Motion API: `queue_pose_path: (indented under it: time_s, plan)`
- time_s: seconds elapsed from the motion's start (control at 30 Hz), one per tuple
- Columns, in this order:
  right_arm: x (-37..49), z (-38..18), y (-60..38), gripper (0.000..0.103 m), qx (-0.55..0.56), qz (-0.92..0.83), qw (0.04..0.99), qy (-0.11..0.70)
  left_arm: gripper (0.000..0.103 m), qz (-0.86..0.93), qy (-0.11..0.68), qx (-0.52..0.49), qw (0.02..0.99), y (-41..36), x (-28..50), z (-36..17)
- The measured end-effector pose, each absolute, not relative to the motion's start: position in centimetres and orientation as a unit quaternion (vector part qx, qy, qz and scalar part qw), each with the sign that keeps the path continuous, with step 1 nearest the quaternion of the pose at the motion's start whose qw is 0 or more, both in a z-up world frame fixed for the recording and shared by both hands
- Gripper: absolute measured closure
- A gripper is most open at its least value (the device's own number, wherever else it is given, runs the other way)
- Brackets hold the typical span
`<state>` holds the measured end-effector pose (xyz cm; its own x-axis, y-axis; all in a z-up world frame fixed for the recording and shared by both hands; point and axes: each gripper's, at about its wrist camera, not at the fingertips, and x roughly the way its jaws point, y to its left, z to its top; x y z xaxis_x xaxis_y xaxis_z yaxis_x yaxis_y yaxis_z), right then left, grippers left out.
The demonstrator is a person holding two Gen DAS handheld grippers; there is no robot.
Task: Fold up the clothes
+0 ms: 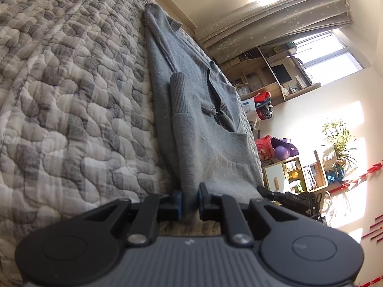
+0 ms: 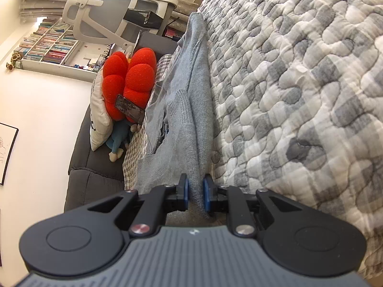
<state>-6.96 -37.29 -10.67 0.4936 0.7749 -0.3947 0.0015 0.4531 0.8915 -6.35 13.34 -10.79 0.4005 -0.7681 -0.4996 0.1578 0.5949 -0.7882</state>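
Note:
A grey knit sweater (image 1: pixel 196 110) lies stretched along the quilted bed cover (image 1: pixel 71 95), one ribbed cuff folded across its body. My left gripper (image 1: pixel 190 201) is shut on the sweater's near edge, cloth pinched between the blue pads. In the right wrist view the same sweater (image 2: pixel 191 110) runs away from me along the quilt (image 2: pixel 299 83). My right gripper (image 2: pixel 195 195) is shut on another part of its edge, a fold of knit held between the blue pads.
A red cushion (image 2: pixel 129 76), a white pillow (image 2: pixel 100 110) and a blue plush toy lie on a dark sofa (image 2: pixel 95 167) beside the bed. A white office chair (image 2: pixel 115 12) stands beyond. Wooden shelves (image 1: pixel 275 81), a plant (image 1: pixel 340 143) and a curtained window are at the far side.

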Motion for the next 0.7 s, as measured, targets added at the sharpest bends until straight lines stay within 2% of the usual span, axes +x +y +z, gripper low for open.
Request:
queue_pose_path:
  time_s: [0.1,0.17,0.2,0.23,0.3,0.47,0.7]
  plan:
    - [-7.2,-9.5,-37.7,0.082,0.414,0.259,0.764,0.422,0.077,-0.308,0.448,-0.307,0.781,13.8,-6.2,-9.6]
    - [-7.3,-8.5,-37.9,0.082,0.387,0.255,0.783,0.415,0.06,-0.31,0.44,-0.288,0.792,14.2,-6.1,-8.8]
    - [-7.3,-8.0,-37.8,0.08,0.376,0.254,0.791,0.41,0.059,-0.308,0.431,-0.277,0.802,14.4,-6.0,-8.2]
    - [-7.2,-7.4,-37.7,0.073,0.365,0.254,0.8,0.403,0.057,-0.306,0.421,-0.269,0.81,14.5,-5.8,-7.7]
    - [-6.8,-6.6,-37.0,0.067,0.348,0.256,0.814,0.389,0.056,-0.301,0.407,-0.258,0.822,14.5,-5.1,-7.0]
    - [-5.3,-5.9,-34.2,0.067,0.298,0.247,0.85,0.357,0.057,-0.278,0.382,-0.23,0.851,13.0,-2.8,-6.8]
    - [-3.2,-7.1,-32.1,0.067,0.272,0.248,0.859,0.356,0.058,-0.26,0.357,-0.201,0.874,11.0,-1.6,-7.4]
